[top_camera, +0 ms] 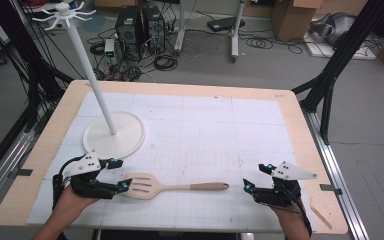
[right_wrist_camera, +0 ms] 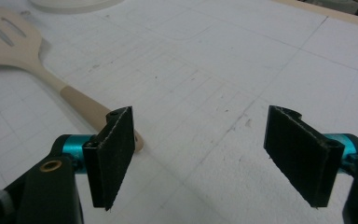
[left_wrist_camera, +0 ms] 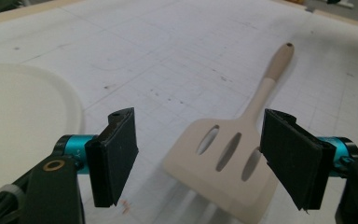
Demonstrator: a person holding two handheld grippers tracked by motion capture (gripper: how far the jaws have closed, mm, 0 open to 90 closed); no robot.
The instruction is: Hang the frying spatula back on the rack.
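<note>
Two tongs gaping, nothing gripped | left tongs at spatula head | right tongs beside handle

Slotted spatula, cream-coloured, with a broad flat blade pierced by three elongated slots and a slender neck running into a darker tan grip that ends in a small hanging hole. It lies flat on the white gridded mat, in the near half of the table, slightly left of centre. Its long axis runs left to right: blade to the left, handle end to the right. In the left gripper view the blade lies nearest, the handle pointing away; in the right gripper view the handle end lies nearest.
</note>
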